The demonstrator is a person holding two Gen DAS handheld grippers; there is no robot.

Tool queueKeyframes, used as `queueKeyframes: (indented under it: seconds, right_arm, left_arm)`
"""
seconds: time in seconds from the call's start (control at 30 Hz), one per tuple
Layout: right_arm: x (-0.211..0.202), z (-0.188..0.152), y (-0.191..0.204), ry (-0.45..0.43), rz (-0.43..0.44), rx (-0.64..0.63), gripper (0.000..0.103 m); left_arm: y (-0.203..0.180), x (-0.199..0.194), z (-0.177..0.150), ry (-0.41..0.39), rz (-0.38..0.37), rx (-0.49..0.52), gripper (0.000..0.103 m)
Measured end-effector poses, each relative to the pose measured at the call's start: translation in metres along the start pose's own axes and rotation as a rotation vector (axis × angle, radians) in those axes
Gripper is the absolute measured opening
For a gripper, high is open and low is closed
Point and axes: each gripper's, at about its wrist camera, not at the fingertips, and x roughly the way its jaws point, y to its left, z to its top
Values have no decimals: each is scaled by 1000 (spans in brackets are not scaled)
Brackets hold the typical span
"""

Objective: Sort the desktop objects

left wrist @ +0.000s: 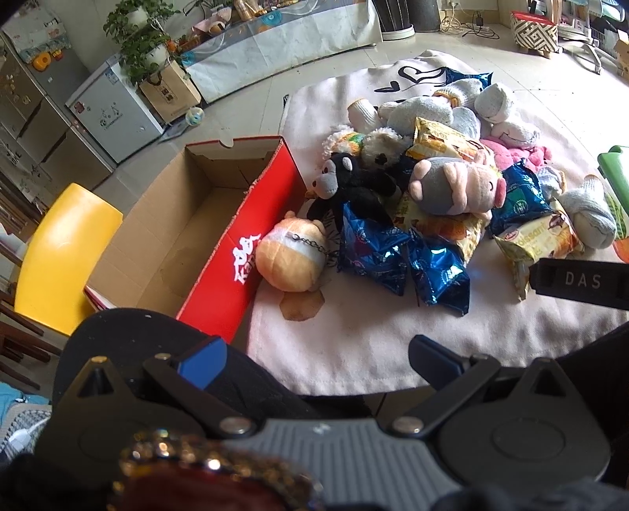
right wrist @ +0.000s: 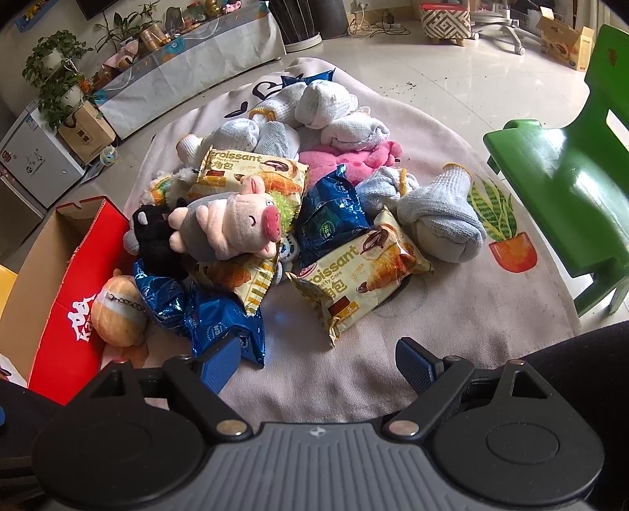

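A heap of plush toys, snack bags and rolled gloves lies on a pale cloth [left wrist: 346, 346]. A pink pig plush [right wrist: 232, 224] tops the heap, beside a black gorilla plush [left wrist: 350, 184] and an orange round plush [left wrist: 293, 255]. Blue foil bags [left wrist: 438, 271] and croissant packets [right wrist: 361, 275] lie at the front. An empty red cardboard box [left wrist: 243, 251] stands left of the heap. My left gripper [left wrist: 314, 357] hangs open above the cloth's near edge, holding nothing. My right gripper [right wrist: 318, 359] is open too, just short of a croissant packet and a blue bag [right wrist: 220, 318].
A green plastic chair [right wrist: 566, 188] stands to the right and a yellow chair [left wrist: 59, 251] to the left of the box. Beyond the cloth lie tiled floor, a low cabinet with potted plants [left wrist: 137, 43], a small white fridge [left wrist: 114, 114] and a patterned stool [right wrist: 444, 19].
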Motion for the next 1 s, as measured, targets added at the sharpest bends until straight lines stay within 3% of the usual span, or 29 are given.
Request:
queueKeyframes:
  seconds: [1.0]
  right_arm:
    - [2,0,-2,6,-1,8,87]
  left_arm:
    - [1,-14,4,-49,4,-4,103]
